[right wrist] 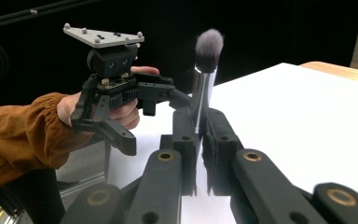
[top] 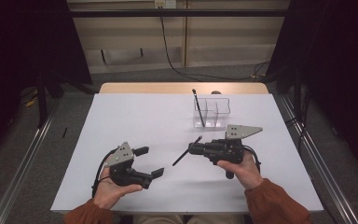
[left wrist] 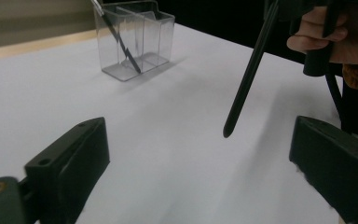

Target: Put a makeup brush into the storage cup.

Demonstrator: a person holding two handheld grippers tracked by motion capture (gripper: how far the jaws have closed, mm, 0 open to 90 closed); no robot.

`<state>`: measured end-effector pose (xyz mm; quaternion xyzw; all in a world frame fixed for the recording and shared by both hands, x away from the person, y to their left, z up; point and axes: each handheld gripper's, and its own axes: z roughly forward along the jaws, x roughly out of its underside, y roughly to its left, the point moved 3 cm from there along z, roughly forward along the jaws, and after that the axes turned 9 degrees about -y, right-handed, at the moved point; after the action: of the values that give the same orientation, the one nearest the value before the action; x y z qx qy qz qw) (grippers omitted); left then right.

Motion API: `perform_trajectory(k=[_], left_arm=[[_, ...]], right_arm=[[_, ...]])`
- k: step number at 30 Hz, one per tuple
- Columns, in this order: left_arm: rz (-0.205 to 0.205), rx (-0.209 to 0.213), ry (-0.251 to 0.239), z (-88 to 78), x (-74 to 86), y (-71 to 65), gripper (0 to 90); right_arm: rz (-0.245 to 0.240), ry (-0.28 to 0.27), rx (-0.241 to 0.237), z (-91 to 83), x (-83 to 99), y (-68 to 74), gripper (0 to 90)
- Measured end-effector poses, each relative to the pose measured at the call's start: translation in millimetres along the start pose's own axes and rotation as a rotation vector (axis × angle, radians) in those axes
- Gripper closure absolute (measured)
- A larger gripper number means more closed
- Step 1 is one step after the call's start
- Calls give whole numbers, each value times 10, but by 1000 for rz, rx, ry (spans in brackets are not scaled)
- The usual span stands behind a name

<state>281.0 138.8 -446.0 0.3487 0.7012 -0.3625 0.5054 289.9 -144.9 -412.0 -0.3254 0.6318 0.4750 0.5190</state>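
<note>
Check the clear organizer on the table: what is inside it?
One dark brush leans in the left compartment of the organizer; the other compartments look empty. Its lower tip is blurred by the clear walls.

My right gripper (right wrist: 196,140) jaws cover the mid part of the slim black-handled makeup brush w/ silver ferrule (right wrist: 203,88); handle end out of sight there. In left gripper view the brush top is cut by frame edge. Thin dark item in the clear plastic divided holder (top: 212,112) too small to ID. Both sleeves cut at bottom edge in high view.
</note>
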Motion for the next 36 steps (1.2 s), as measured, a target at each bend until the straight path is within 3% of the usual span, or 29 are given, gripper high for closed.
perform_trajectory(k=[2,8,14,18,21,36], left_arm=[[24,-3,13,-12,6,9,34],[17,0,-15,-83,-29,20,29],[41,-48,-30,-181,-49,54,30],[63,-108,-1,-240,-35,105,33],[60,-130,-17,-296,-32,127,33],[59,-159,-51,-479,-26,138,33]], right_arm=[[-2,0,7,-14,-6,-10,843],[-4,-6,24,-46,-23,-21,843],[-9,-3,44,-90,-47,-41,843],[-1,-1,59,-121,-61,-67,843],[2,-3,74,-148,-74,-88,843],[0,-19,133,-331,-146,-165,843]])
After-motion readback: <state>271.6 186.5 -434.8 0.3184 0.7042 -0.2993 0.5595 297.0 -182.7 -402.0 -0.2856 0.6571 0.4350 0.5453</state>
